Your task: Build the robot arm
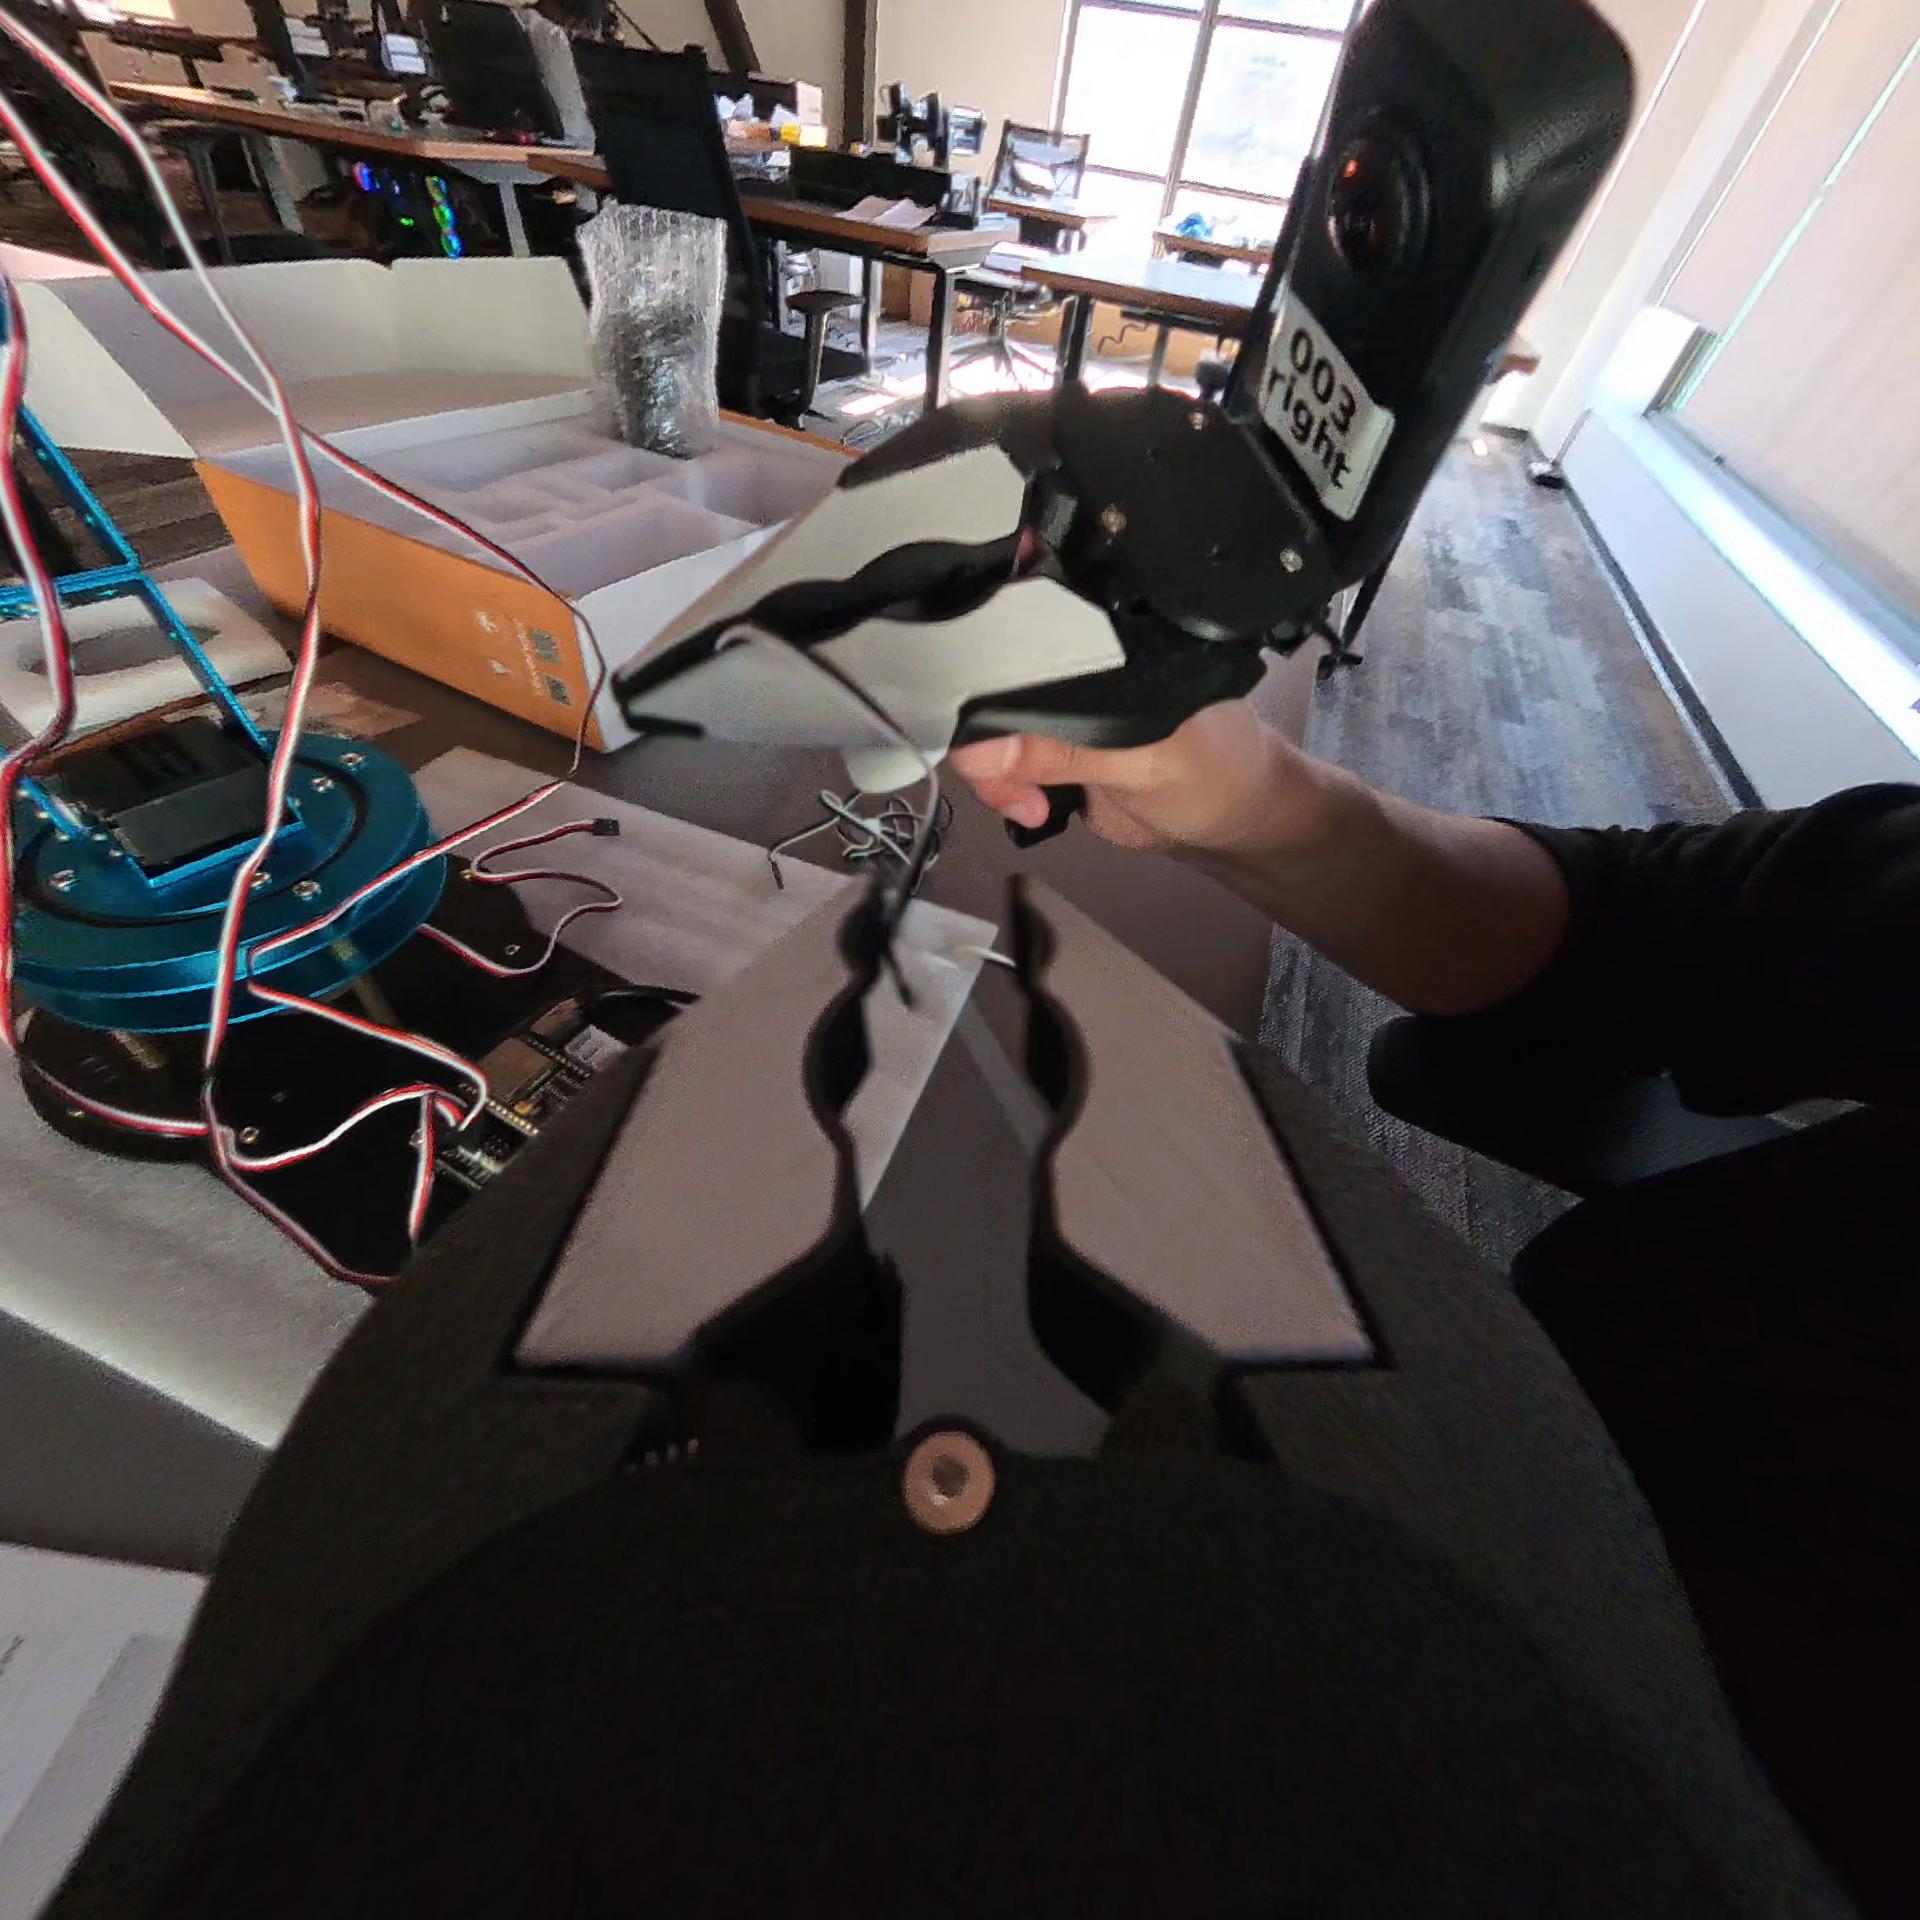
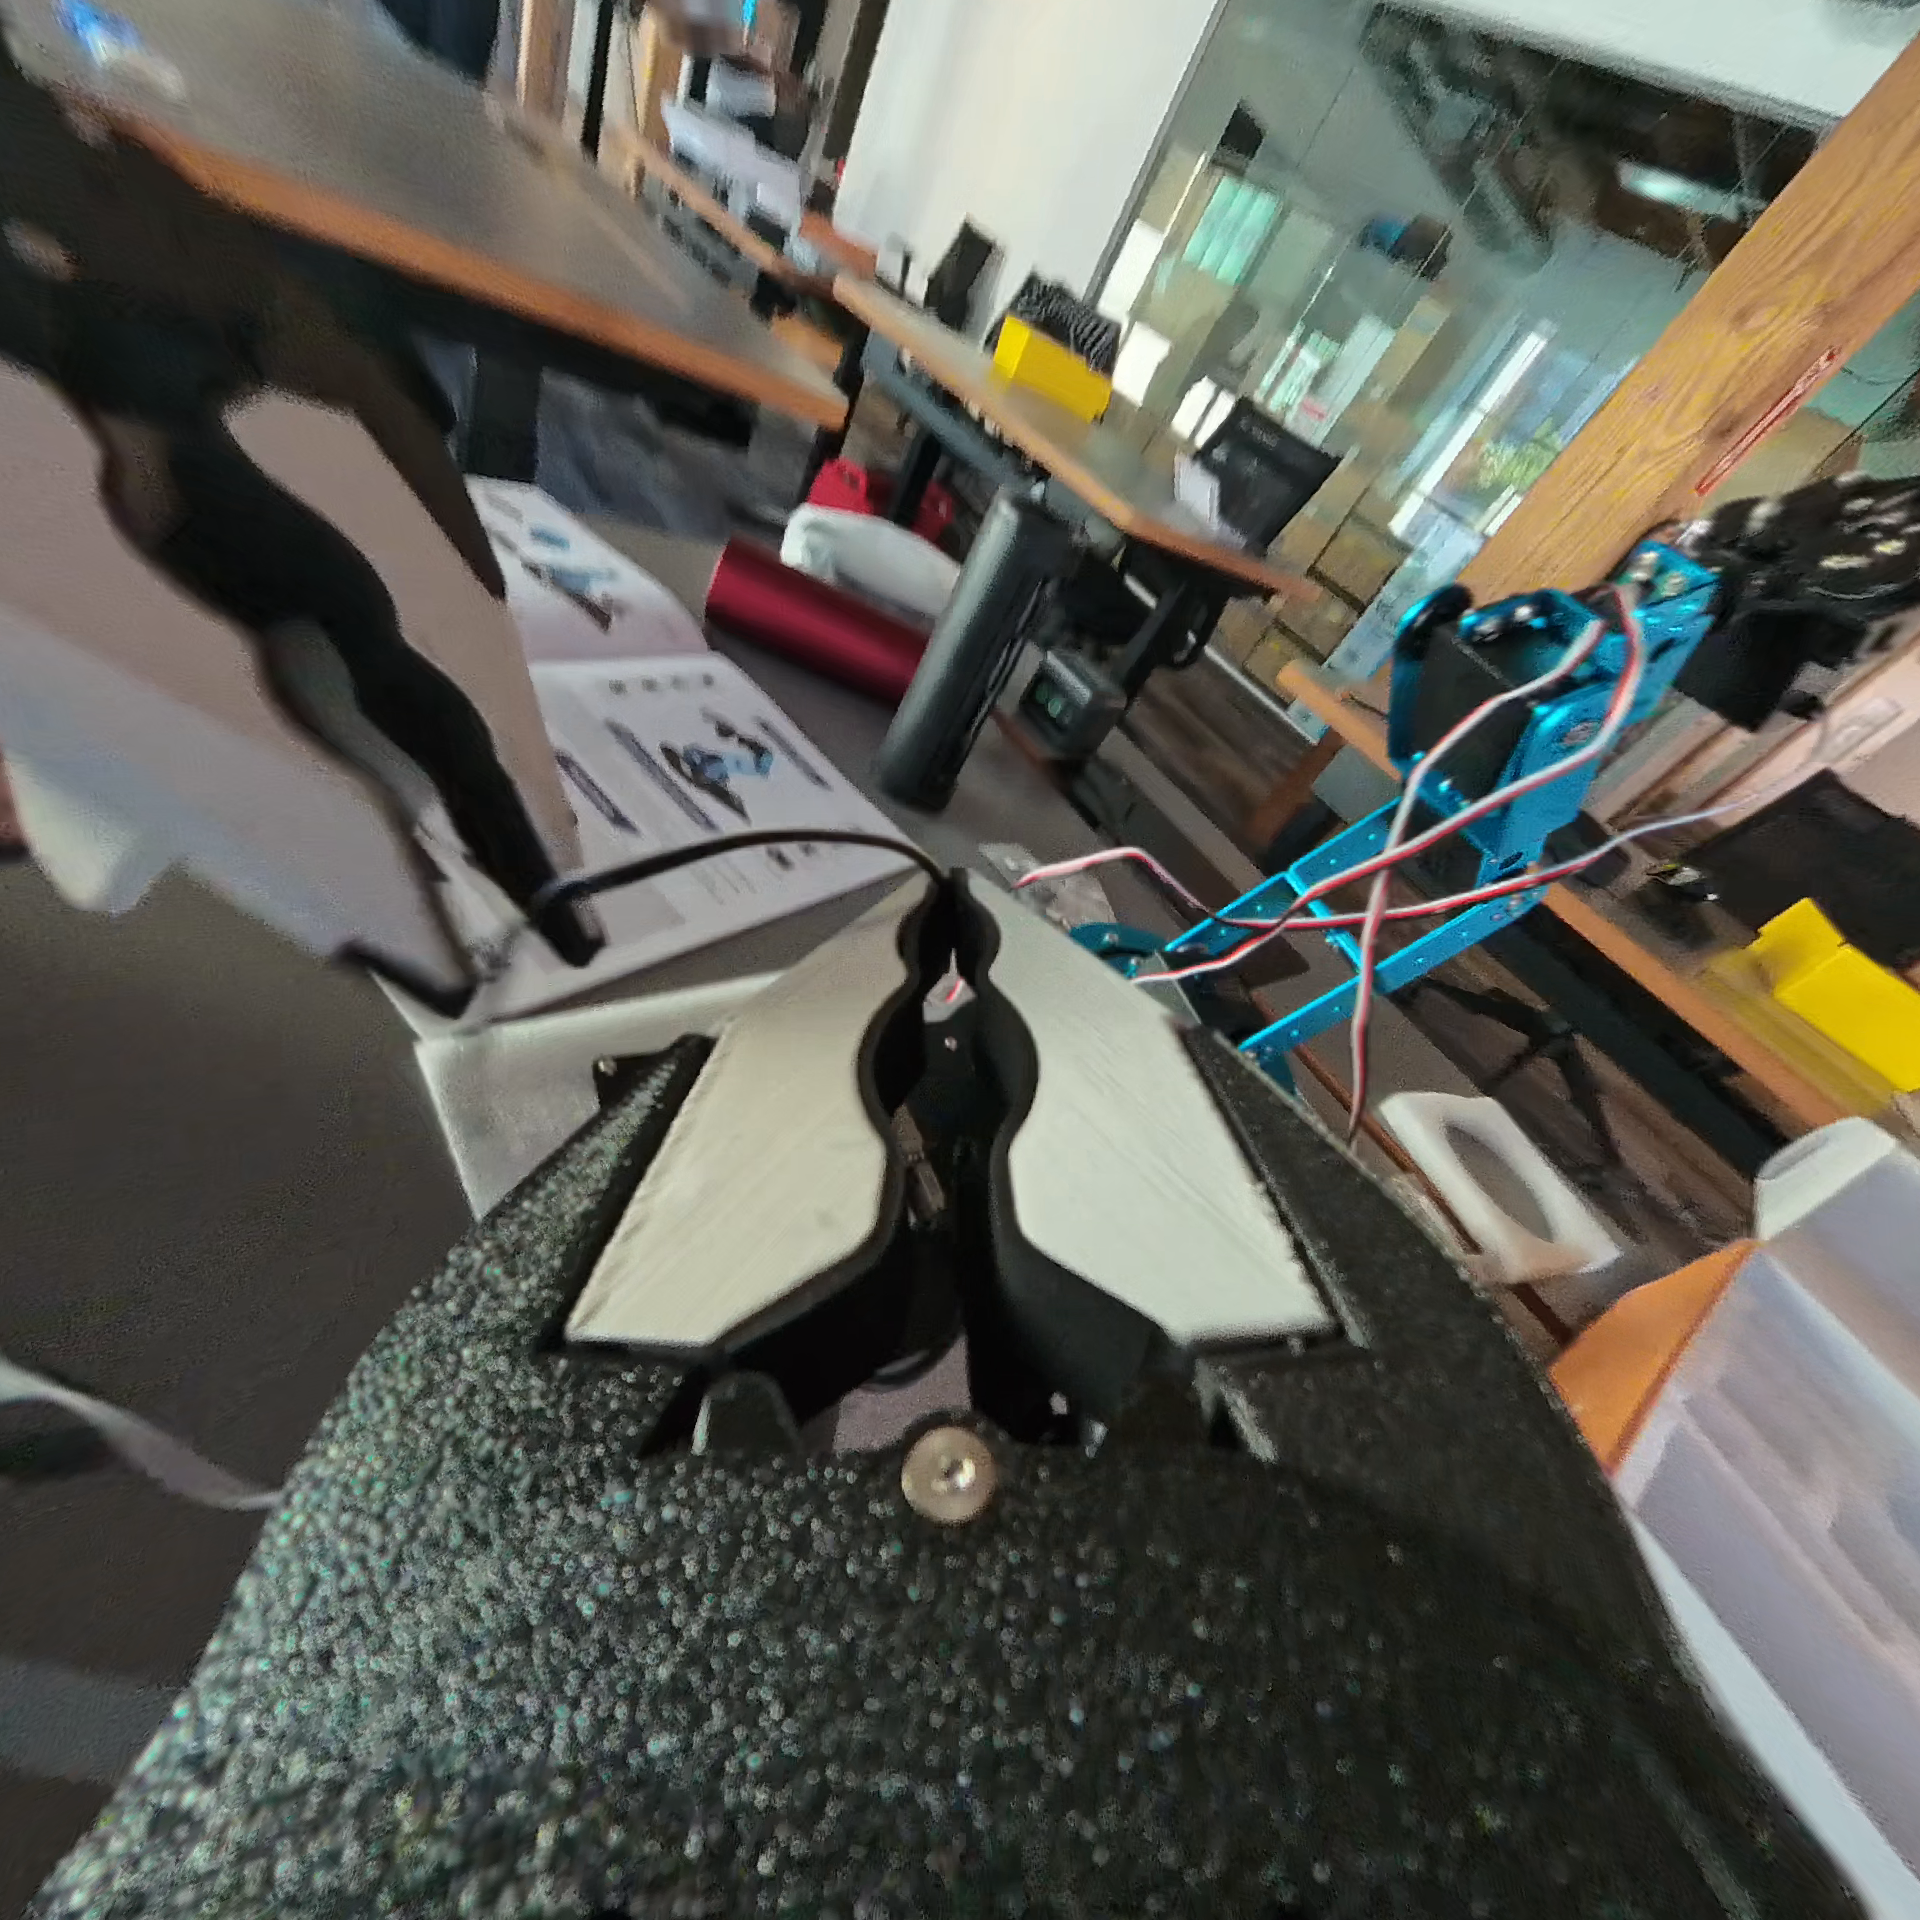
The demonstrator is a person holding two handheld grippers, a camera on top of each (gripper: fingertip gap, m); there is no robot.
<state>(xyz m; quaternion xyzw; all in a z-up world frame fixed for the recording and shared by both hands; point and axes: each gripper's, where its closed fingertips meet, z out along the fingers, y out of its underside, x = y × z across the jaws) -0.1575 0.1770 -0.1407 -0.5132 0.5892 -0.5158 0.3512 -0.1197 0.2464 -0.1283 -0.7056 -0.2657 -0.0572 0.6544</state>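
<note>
- Black wire (image 2: 748, 844) is strung in a shallow arc between the two grippers, above a dark table (image 1: 675, 774); in the left wrist view it is seen as a thin, blurred line (image 1: 914, 769).
- An orange-sided box (image 1: 416, 603) with a white moulded insert is laid open on the far part of the table, and a bundle of bubble wrap (image 1: 655, 332) is stood upright just behind it.
- A blue metal robot arm (image 2: 1455, 831) is mounted on a round blue base (image 1: 208, 862), which is set over a black circuit board (image 1: 343, 1174).
- The right gripper (image 2: 951, 899) is clenched on one end of the wire, its tips being pressed together around it; it is carried by a hand (image 1: 1122, 790) and is seen from the side in the other view (image 1: 629, 707).
- The left gripper (image 1: 948, 914) is held with its jaws apart; the wire is laid against the tip of one finger, and no clamping is seen. In the right wrist view it (image 2: 509, 966) is blurred.
- An open printed booklet (image 2: 675, 748) is spread flat on the table beyond the wire.
- A black flask (image 2: 966, 665) is stood upright near the booklet.
- Red, white and black servo leads (image 1: 301, 499) are draped loosely over the blue arm and the board.
</note>
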